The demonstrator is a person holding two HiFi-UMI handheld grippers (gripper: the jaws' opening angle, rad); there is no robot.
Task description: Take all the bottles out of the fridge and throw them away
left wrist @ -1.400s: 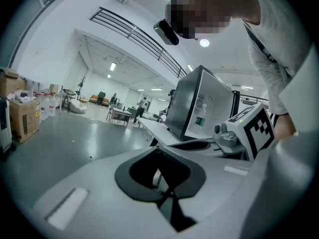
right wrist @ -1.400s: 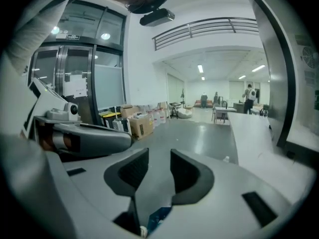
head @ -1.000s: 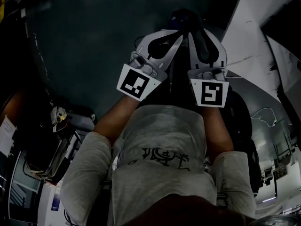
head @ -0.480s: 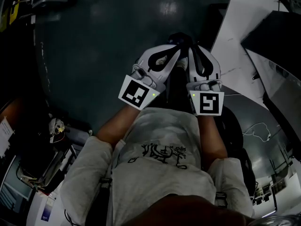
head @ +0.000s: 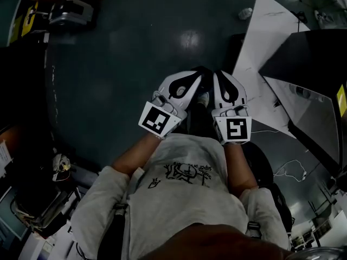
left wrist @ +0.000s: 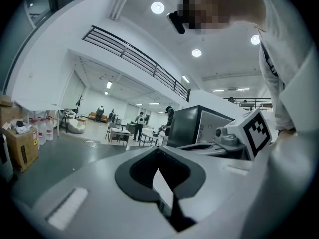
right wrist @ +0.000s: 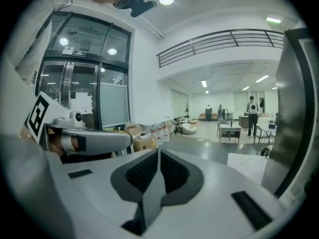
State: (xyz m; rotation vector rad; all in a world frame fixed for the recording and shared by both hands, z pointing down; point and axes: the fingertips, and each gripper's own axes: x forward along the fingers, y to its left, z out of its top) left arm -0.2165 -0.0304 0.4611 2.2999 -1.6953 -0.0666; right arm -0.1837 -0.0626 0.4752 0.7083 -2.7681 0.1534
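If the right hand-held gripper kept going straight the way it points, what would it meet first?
Nothing close: ahead of the right hand-held gripper the way looks free, probably until the glossy grey floor farther out.

left gripper [left wrist: 158,152]: jaws together, empty | black cabinet [left wrist: 185,126]: beyond gripper, right | people [left wrist: 139,122]: far beyond gripper

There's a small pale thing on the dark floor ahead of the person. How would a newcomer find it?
In the head view, find the big white panel slanting across the dark floor at right. Follow it up to its pointed top corner: the small pale object lies just left of that tip, lumpy, unlike the soft round glare further left.
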